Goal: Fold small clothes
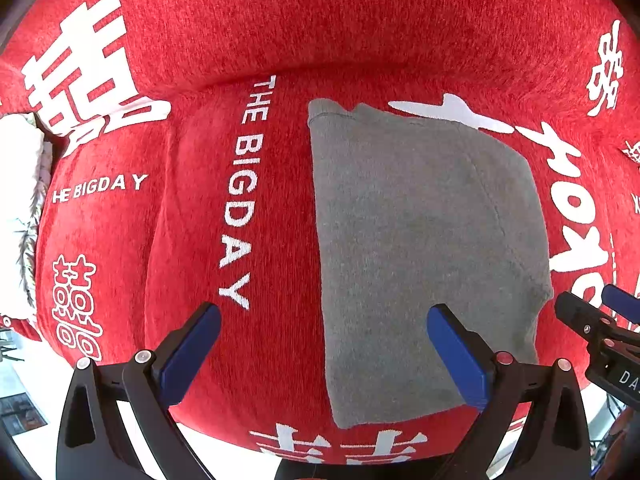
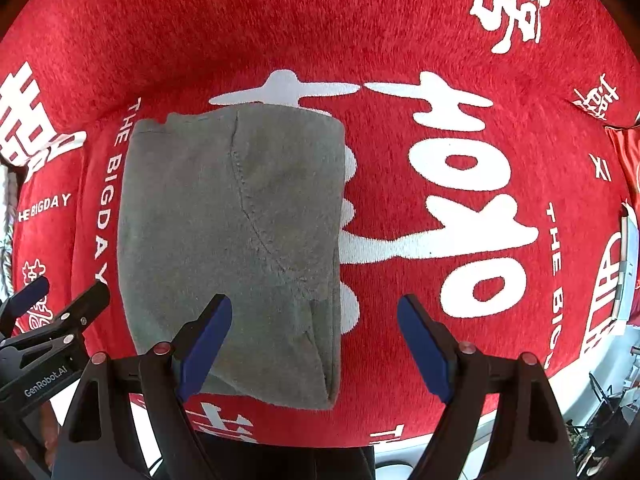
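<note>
Left wrist view: the left tool (image 1: 324, 354) hangs above the surface with its blue-padded fingers (image 1: 188, 354) spread wide apart and nothing between them. Below lies a folded grey garment (image 1: 420, 248), flat on a red cloth (image 1: 360, 32) printed with white Chinese characters and the words "THE BIGDAY" (image 1: 240, 192). The garment sits as a rough rectangle, its long left edge straight, a curved stitched seam running down its right part. The left tool's right finger stands over the garment's lower part; its left finger stands over bare red cloth just beside the white lettering. At the right edge the right tool (image 1: 600, 316) shows in part, near the garment's lower right corner. A whitish fuzzy thing (image 1: 24, 200) lies at the far left edge of the cloth; what it is cannot be told.

Right wrist view: the right tool (image 2: 316, 346) also has its blue fingers (image 2: 426, 350) held well apart, empty. The grey garment (image 2: 224, 240) lies left of centre on the red cloth (image 2: 320, 20), covering part of a large white character (image 2: 448, 184). The tool's left finger stands over the garment's lower right part, the right finger over the white print. The left tool (image 2: 60, 304) shows at the lower left, beside the garment's left edge, its fingers parted.
</note>
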Action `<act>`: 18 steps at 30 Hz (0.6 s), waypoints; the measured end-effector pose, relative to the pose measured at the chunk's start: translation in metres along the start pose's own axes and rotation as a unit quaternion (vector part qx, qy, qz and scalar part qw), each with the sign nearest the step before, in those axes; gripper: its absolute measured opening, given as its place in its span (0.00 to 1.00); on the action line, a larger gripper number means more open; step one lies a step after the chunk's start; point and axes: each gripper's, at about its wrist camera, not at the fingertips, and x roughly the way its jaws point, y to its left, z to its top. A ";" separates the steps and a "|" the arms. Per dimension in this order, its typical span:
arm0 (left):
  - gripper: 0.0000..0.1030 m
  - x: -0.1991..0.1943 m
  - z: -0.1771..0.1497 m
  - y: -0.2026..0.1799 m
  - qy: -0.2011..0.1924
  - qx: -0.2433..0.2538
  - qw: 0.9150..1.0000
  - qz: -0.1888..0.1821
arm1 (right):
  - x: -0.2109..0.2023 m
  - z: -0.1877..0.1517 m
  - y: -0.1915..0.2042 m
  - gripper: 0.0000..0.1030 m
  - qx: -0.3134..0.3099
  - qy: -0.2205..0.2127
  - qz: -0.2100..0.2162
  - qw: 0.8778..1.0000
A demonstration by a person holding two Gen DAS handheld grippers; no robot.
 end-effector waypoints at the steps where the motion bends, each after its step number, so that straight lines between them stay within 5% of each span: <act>1: 1.00 0.000 0.000 0.000 0.000 0.000 1.000 0.000 | 0.000 -0.001 0.000 0.84 0.000 0.000 0.000 1.000; 18: 1.00 0.000 -0.001 -0.001 0.001 -0.001 1.000 0.001 | 0.002 -0.002 0.002 0.84 0.000 0.004 0.002 1.000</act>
